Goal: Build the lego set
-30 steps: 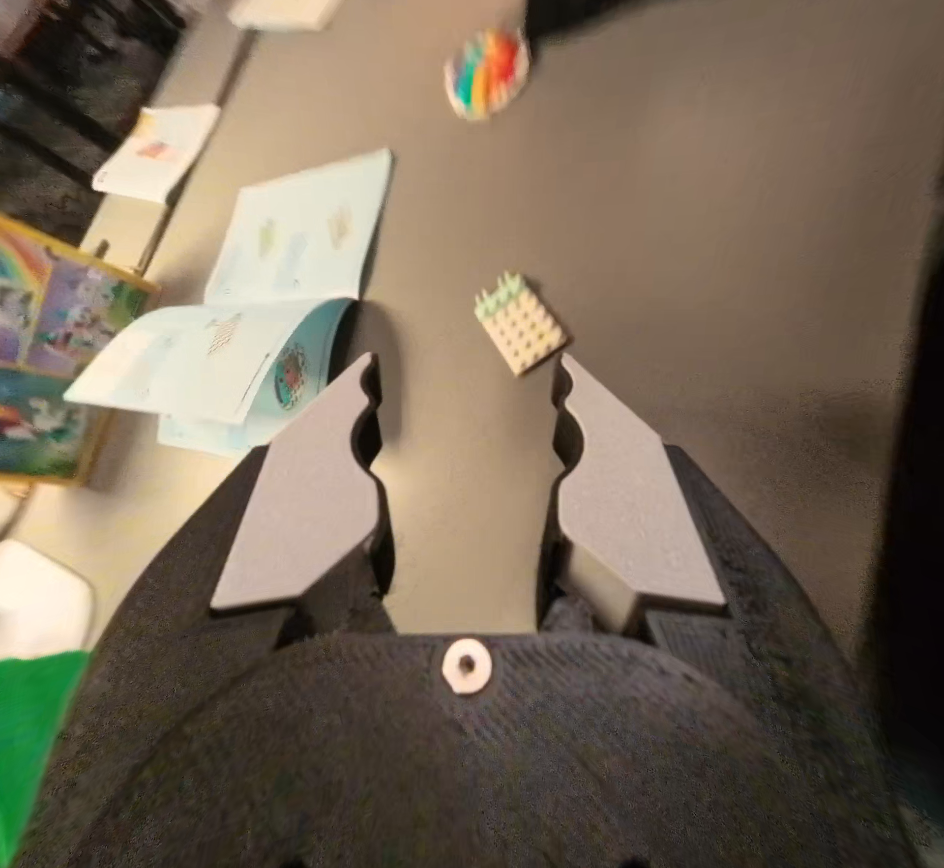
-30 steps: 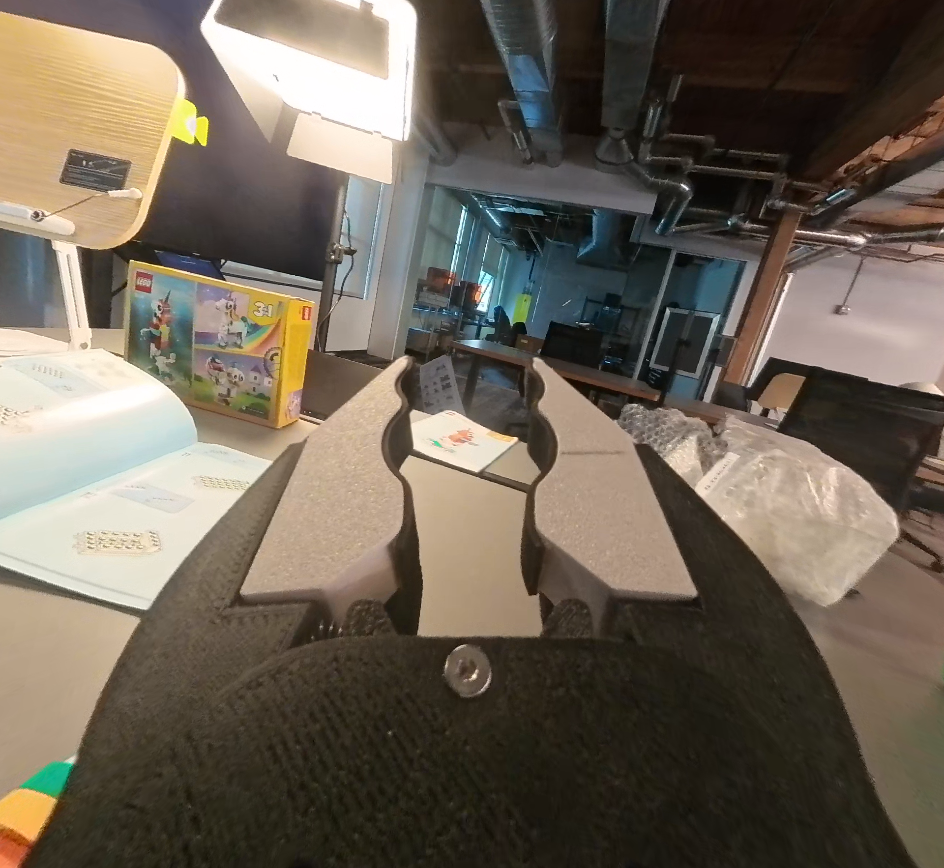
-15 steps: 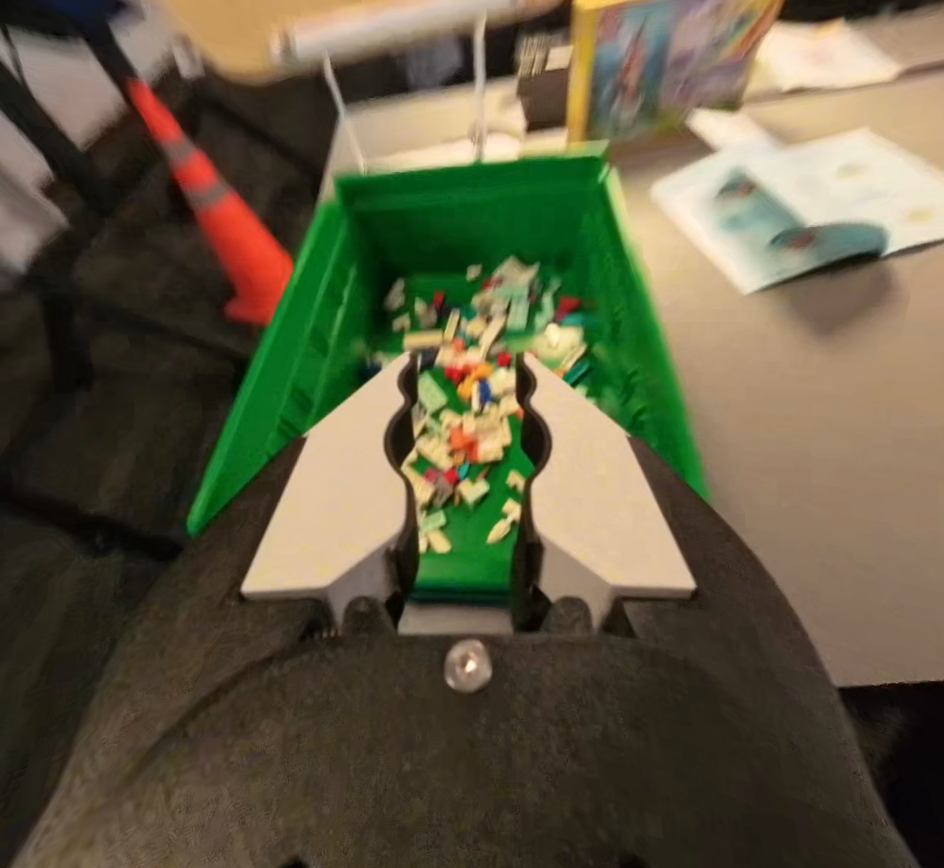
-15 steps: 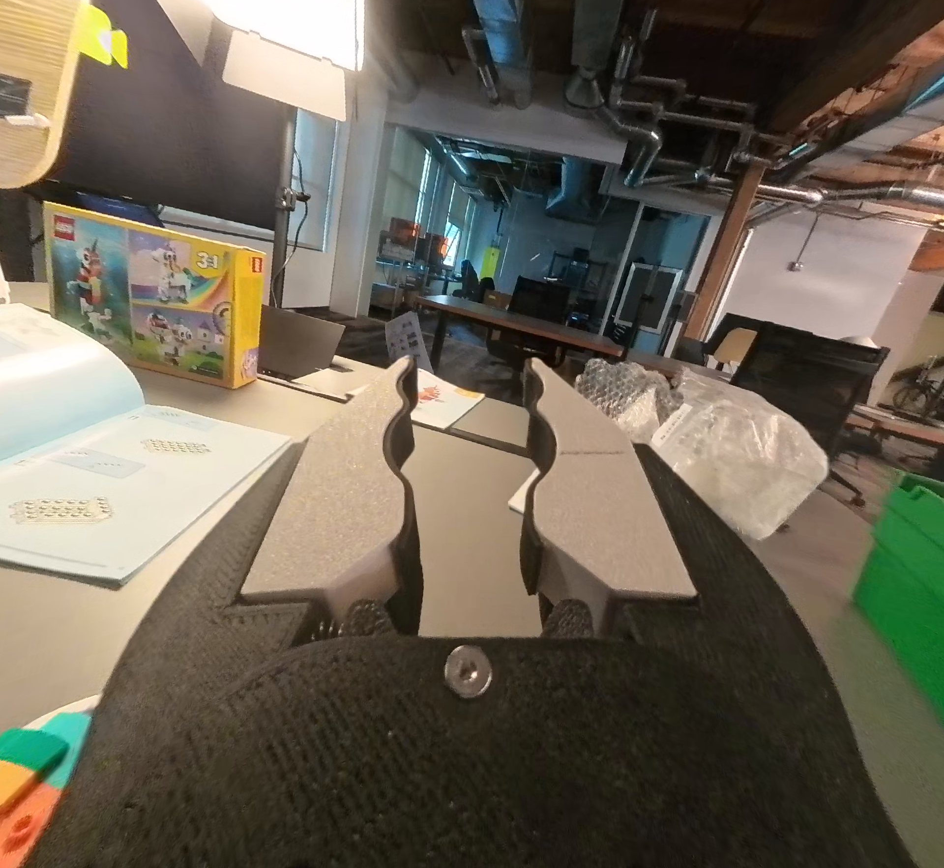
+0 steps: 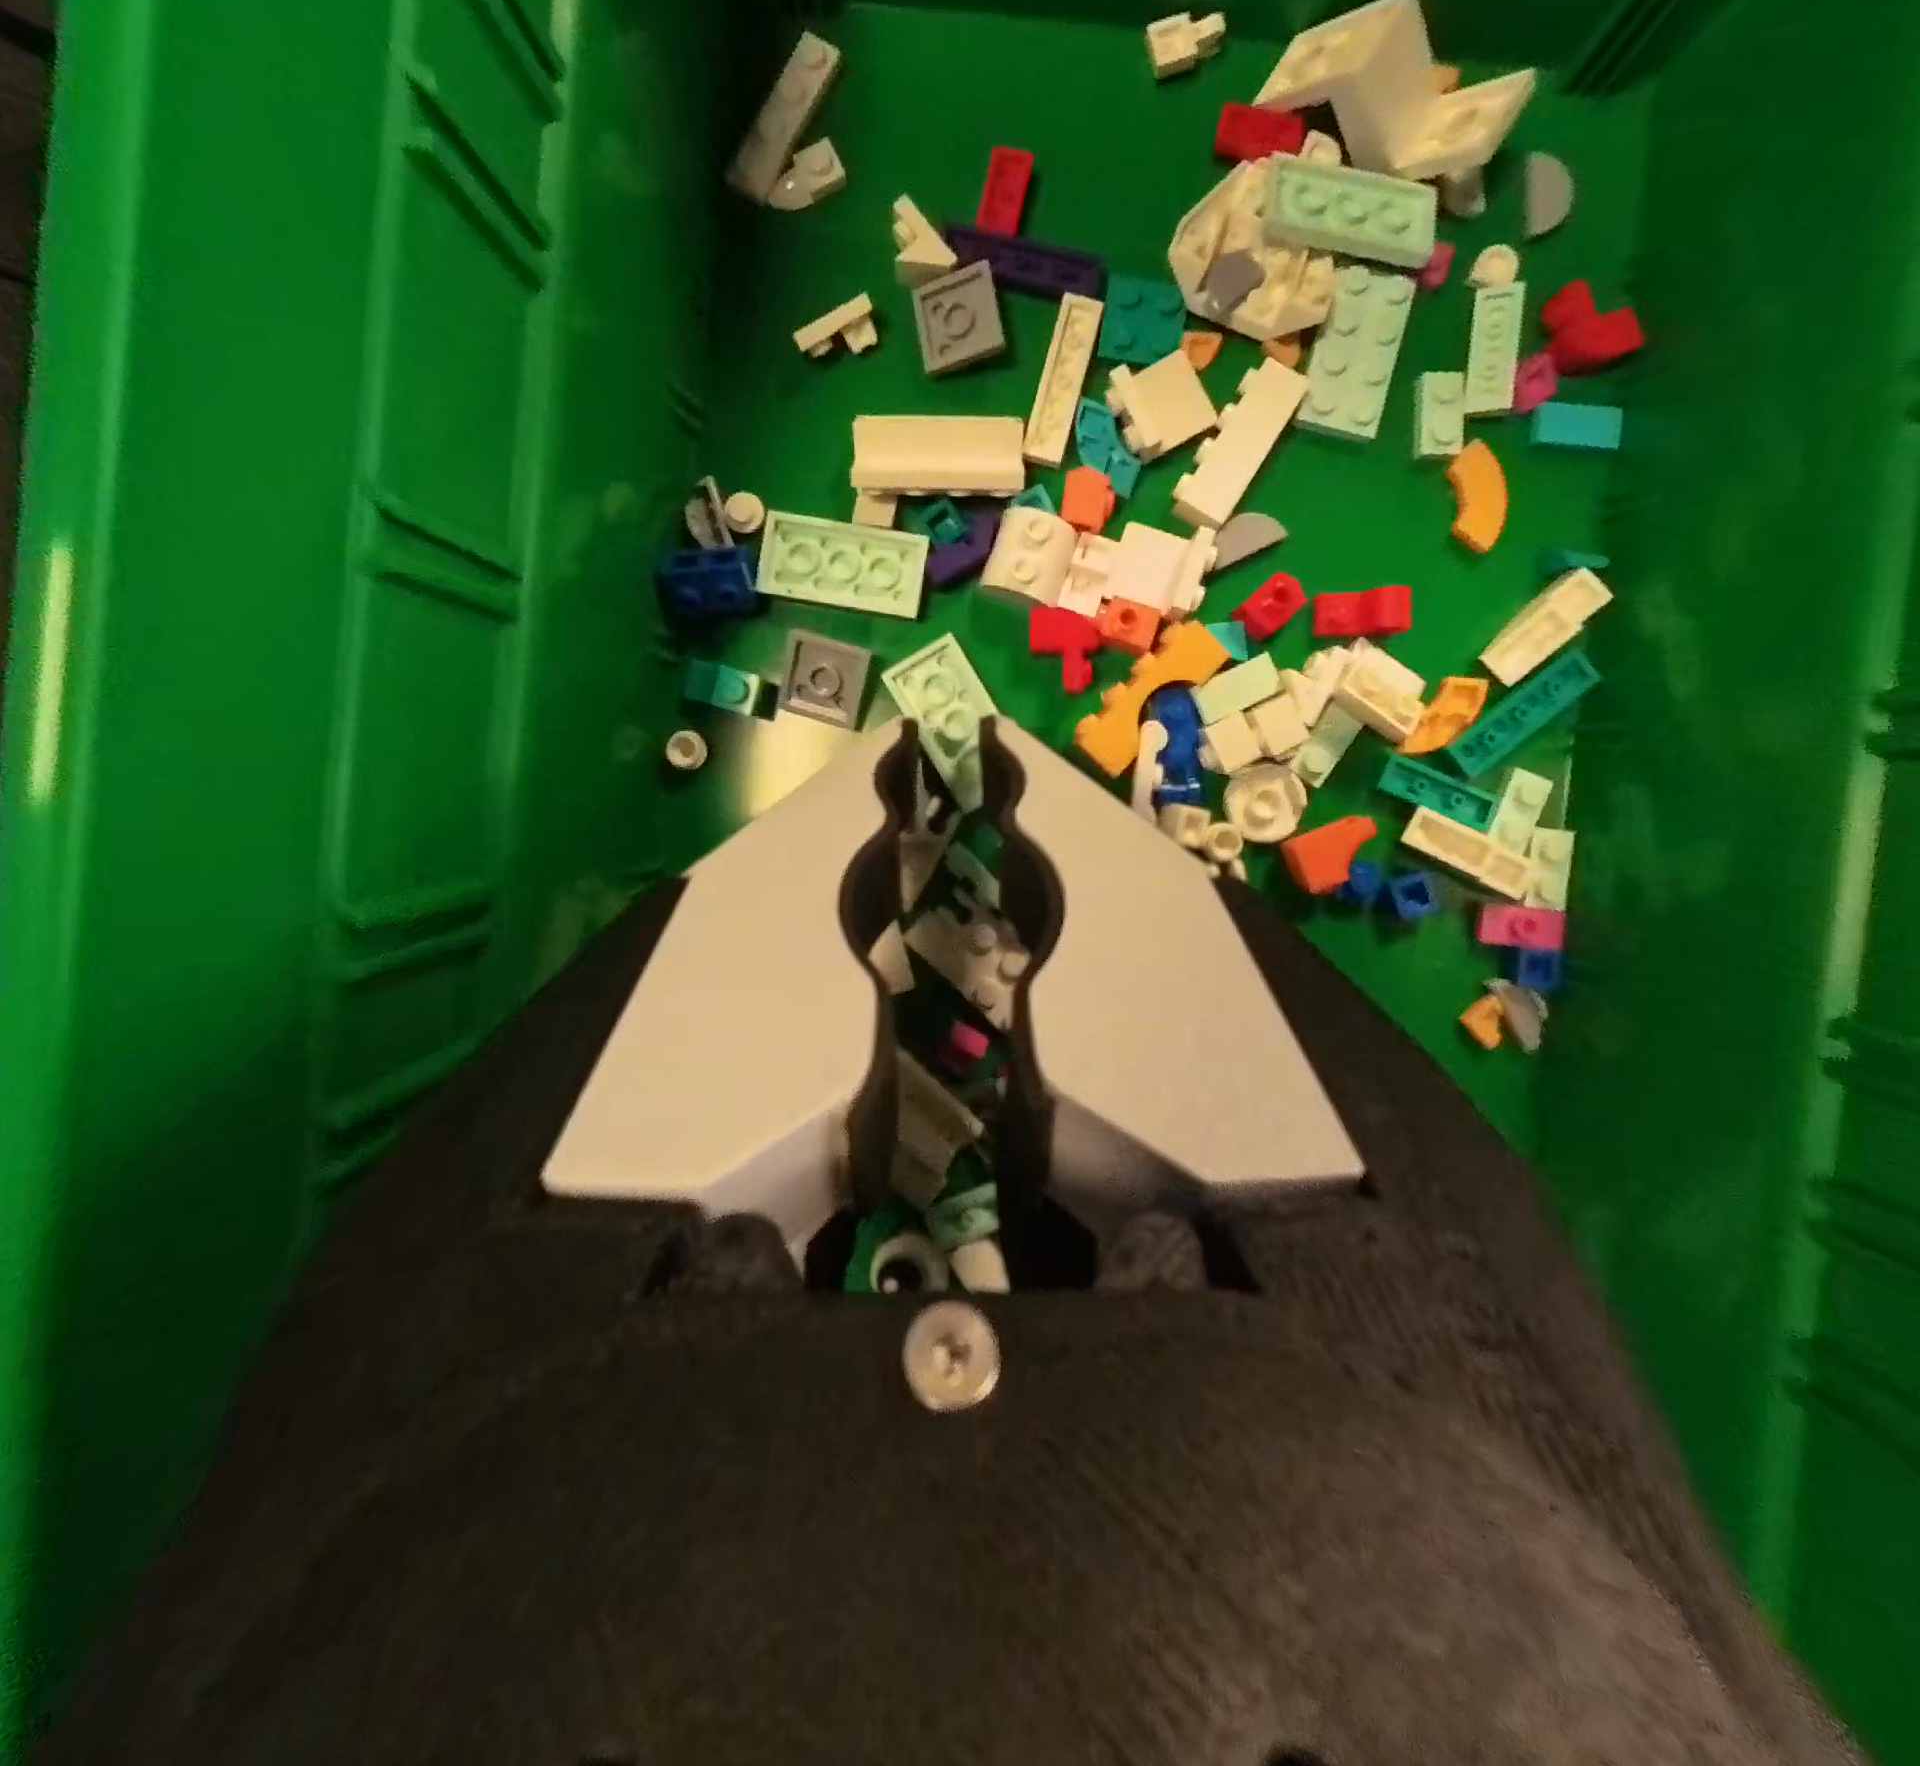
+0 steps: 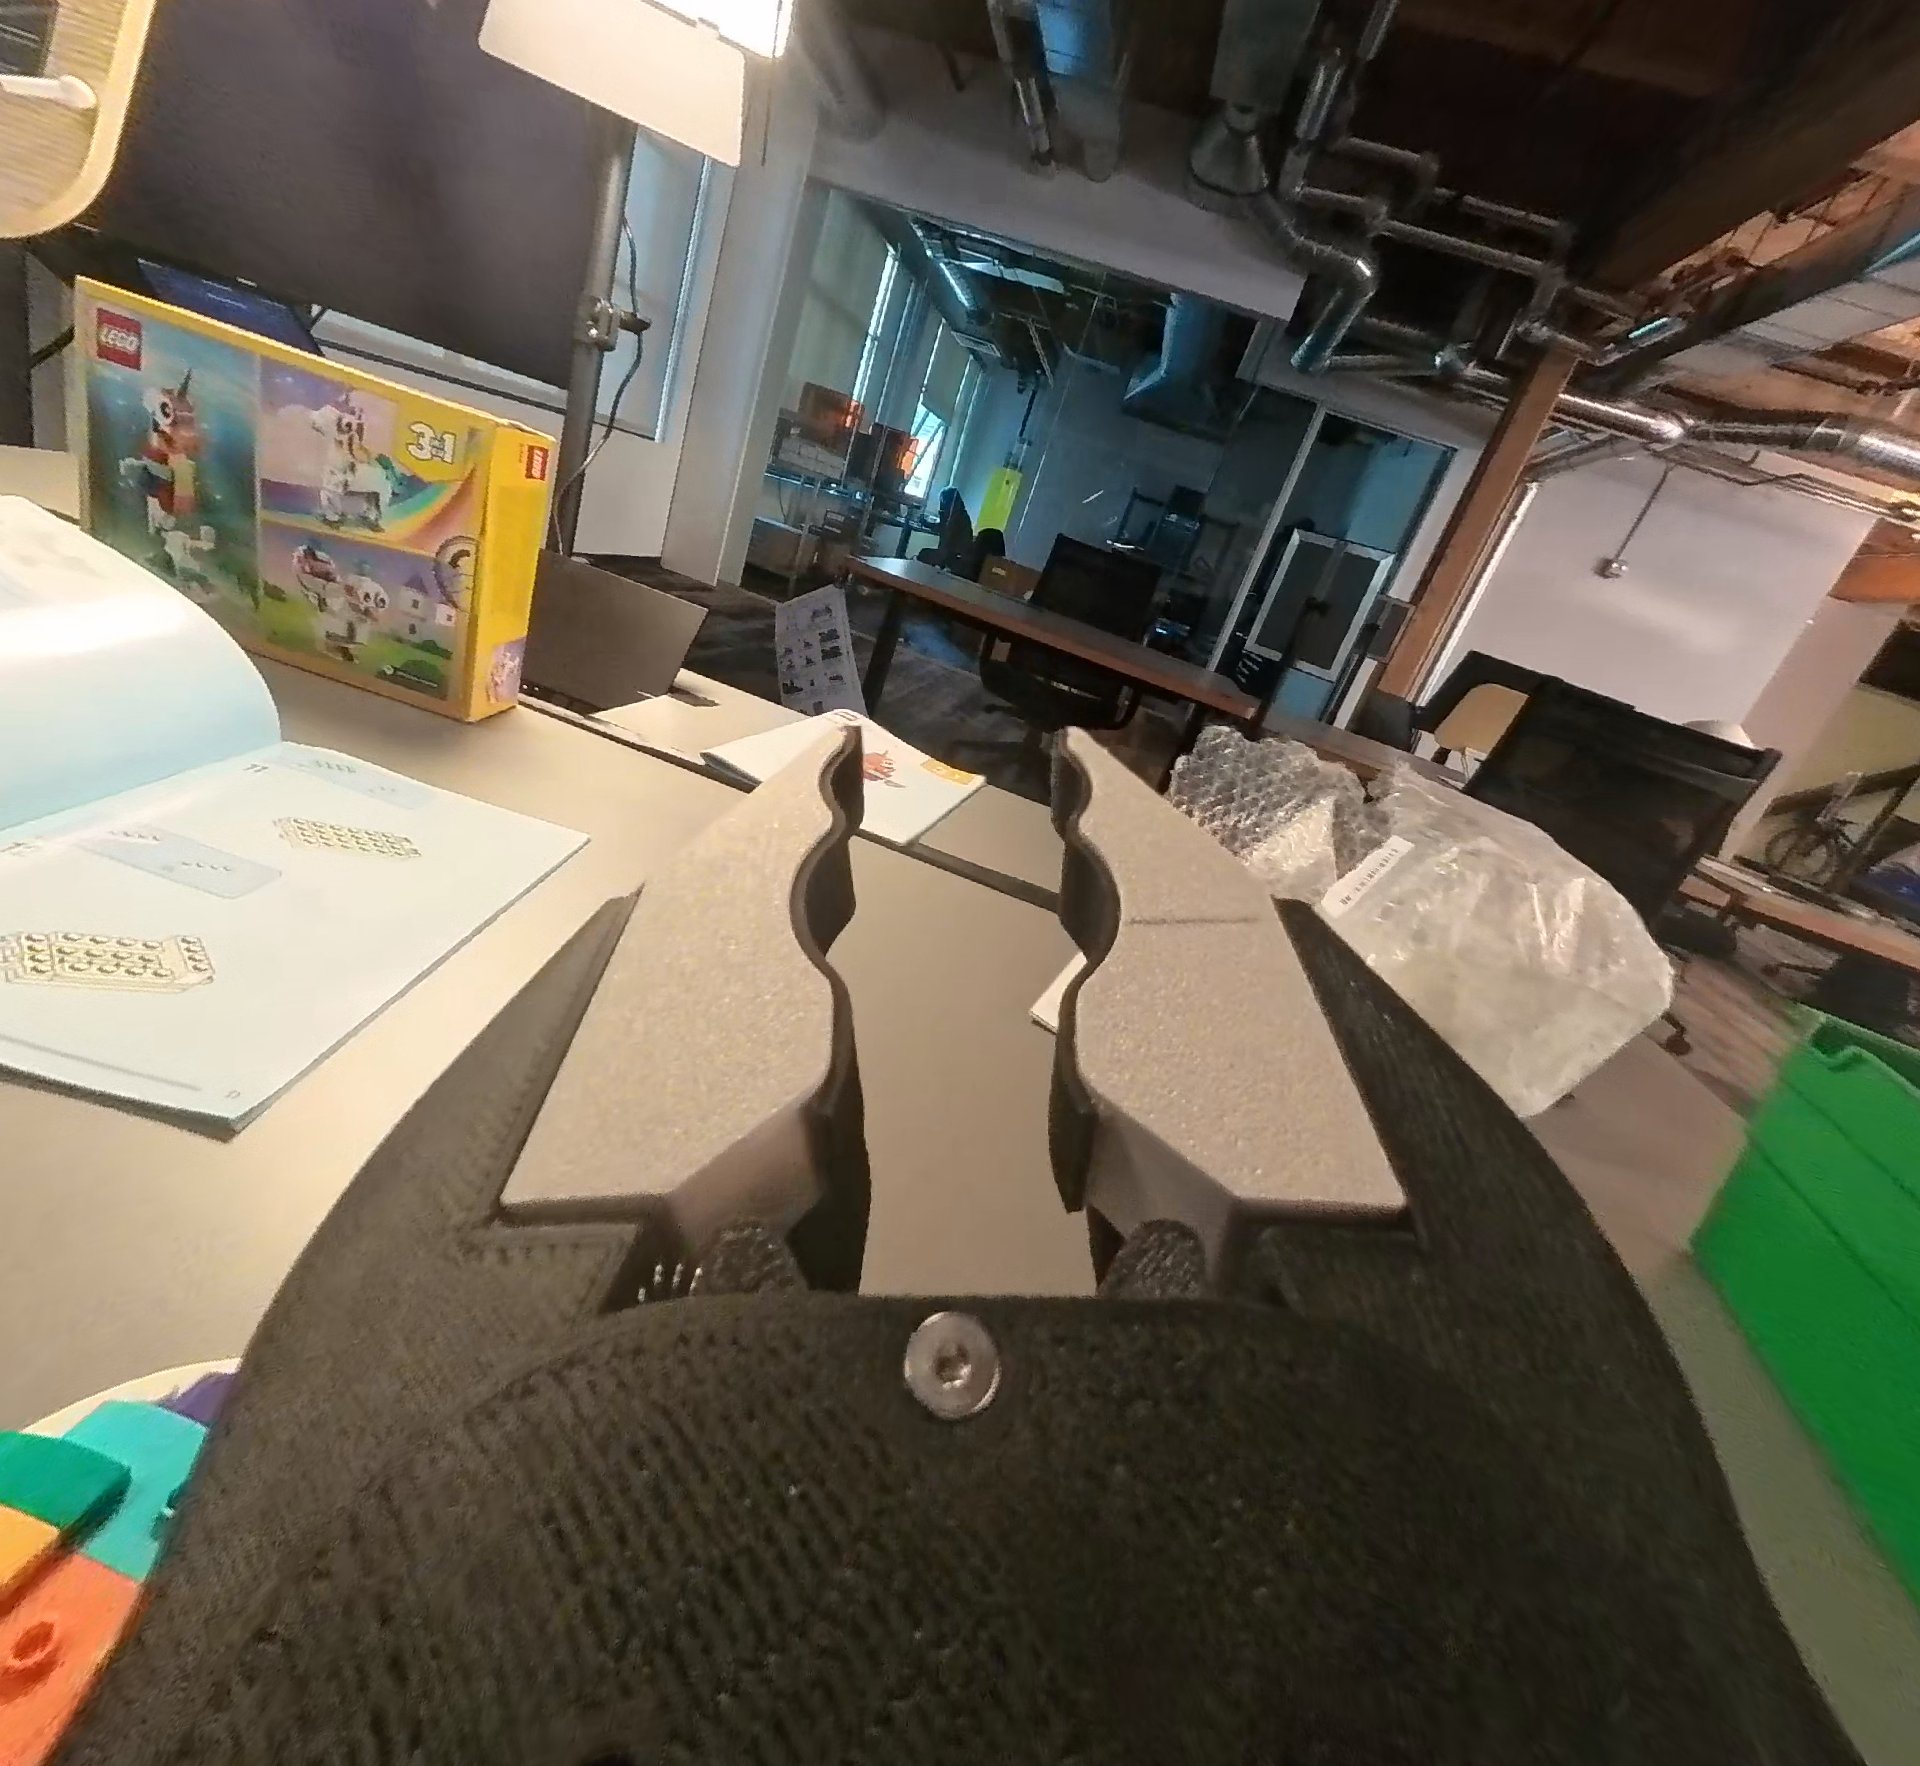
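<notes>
One green bin (image 5: 260, 469) holds dozens of loose bricks (image 5: 1195, 511), too many to count; one yellow set box (image 6: 312, 511), two booklets, two bubble-wrap bundles.

loose lego pieces (image 5: 1174, 511), white, mint, red, orange and blue, lie scattered on the green bin (image 5: 260, 469) floor.

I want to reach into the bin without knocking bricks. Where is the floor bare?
Bare floor of the green bin runs along its left wall and the far-left corner. Loose bricks crowd the middle and right, up to the left gripper.
</notes>
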The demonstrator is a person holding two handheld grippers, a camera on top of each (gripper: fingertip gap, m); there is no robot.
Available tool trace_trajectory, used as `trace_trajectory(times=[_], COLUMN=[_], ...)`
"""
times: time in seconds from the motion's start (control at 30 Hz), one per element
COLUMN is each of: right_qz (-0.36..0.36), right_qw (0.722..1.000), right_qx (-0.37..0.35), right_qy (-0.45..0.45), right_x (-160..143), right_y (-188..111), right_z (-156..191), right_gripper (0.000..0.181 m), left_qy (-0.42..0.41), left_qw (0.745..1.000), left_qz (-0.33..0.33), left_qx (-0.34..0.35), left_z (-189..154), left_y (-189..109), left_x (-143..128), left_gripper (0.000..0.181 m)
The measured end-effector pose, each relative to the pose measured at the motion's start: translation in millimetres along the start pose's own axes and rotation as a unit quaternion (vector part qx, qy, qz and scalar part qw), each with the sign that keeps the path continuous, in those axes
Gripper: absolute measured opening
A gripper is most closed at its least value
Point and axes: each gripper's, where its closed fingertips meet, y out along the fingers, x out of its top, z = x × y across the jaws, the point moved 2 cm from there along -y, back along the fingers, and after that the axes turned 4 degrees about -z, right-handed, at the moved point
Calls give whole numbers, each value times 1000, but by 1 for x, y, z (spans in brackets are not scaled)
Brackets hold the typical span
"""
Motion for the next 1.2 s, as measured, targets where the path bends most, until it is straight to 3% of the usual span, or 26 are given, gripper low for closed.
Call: trace_trajectory(times=[0.6,0.73,0.8,0.9,0.97,1.03,1.13,1.2], right_qz=[-15,-17,-19,-24,-27,-31,-36,-37], right_qw=[998,997,997,995,994,993,993,993], right_qx=[38,44,47,48,49,49,51,54], right_qy=[43,54,65,82,92,98,101,99], right_x=[3,3,3,3,4,5,7,8], right_y=[2,4,4,4,3,3,2,3], right_z=[6,5,4,2,0,-1,0,2], right_gripper=[32,32,32,32,32,32,31,31], left_qy=[-100,-108,-107,-76,-52,-4,100,185], left_qw=[995,994,994,997,998,993,970,947], left_qz=[20,21,21,26,-24,-108,-222,-263], left_qx=[-16,-3,-17,9,23,36,19,-27], left_z=[-6,-3,-7,-4,-9,-27,-88,-144], left_y=[9,10,10,7,-7,-39,-99,-127], left_x=[5,4,5,3,17,41,75,85], left_gripper=[21,17,4,4,4,4,4,4])
